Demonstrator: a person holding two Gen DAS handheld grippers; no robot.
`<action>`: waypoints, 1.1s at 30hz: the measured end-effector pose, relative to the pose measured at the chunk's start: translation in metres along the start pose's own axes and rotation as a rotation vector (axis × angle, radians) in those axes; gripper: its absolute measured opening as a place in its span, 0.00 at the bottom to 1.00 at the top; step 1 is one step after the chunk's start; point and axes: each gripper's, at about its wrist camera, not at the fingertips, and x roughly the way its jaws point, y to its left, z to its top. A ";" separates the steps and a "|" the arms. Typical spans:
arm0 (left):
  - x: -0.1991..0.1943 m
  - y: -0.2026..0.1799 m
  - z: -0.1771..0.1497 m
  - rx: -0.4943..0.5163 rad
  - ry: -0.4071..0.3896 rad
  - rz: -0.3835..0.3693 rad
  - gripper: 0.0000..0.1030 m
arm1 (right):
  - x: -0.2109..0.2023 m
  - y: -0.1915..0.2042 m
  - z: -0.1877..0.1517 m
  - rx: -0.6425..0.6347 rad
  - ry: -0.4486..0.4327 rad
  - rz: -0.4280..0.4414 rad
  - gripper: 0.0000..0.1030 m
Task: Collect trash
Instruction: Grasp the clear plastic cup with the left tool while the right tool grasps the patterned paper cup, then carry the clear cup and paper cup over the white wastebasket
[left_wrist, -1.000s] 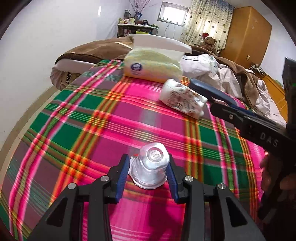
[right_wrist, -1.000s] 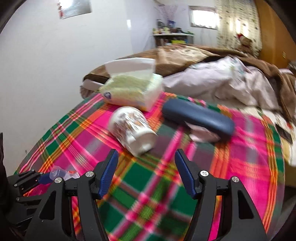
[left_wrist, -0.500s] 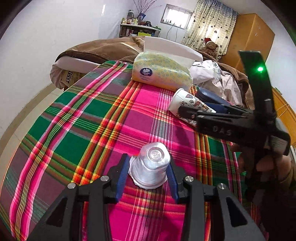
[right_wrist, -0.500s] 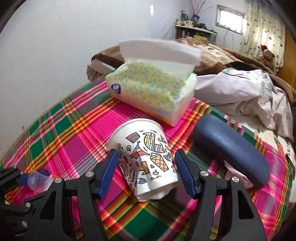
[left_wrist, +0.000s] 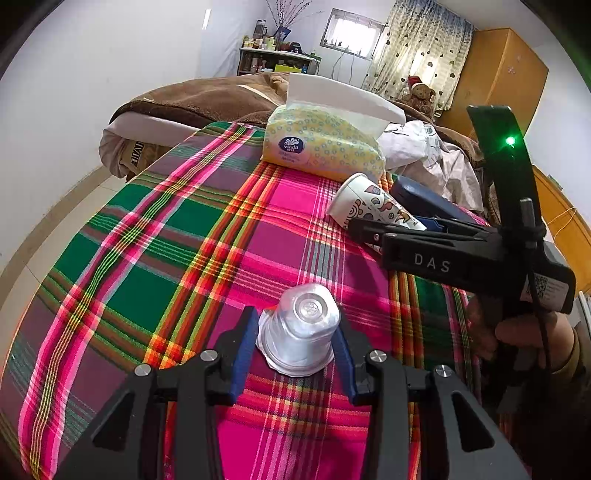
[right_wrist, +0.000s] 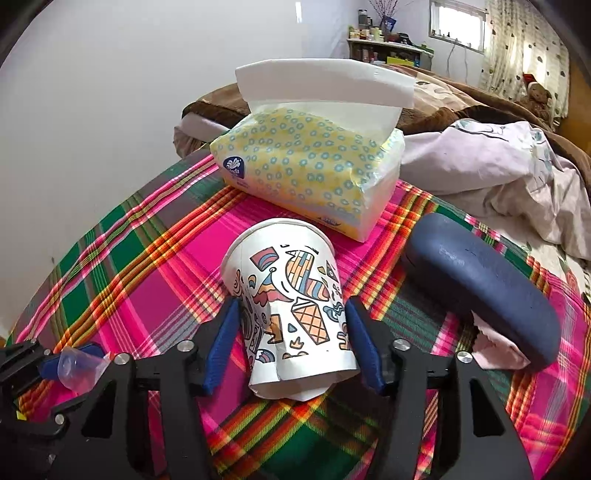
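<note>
Paper cup on its side between right claw fingers
</note>
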 end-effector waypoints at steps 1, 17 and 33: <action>0.000 -0.001 0.000 0.005 0.001 0.005 0.40 | -0.002 0.001 -0.002 -0.001 -0.003 -0.007 0.52; -0.032 -0.025 -0.017 0.034 -0.005 -0.012 0.40 | -0.055 -0.002 -0.037 0.105 -0.067 0.000 0.45; -0.096 -0.095 -0.046 0.172 -0.079 -0.069 0.40 | -0.151 -0.031 -0.100 0.225 -0.187 -0.051 0.45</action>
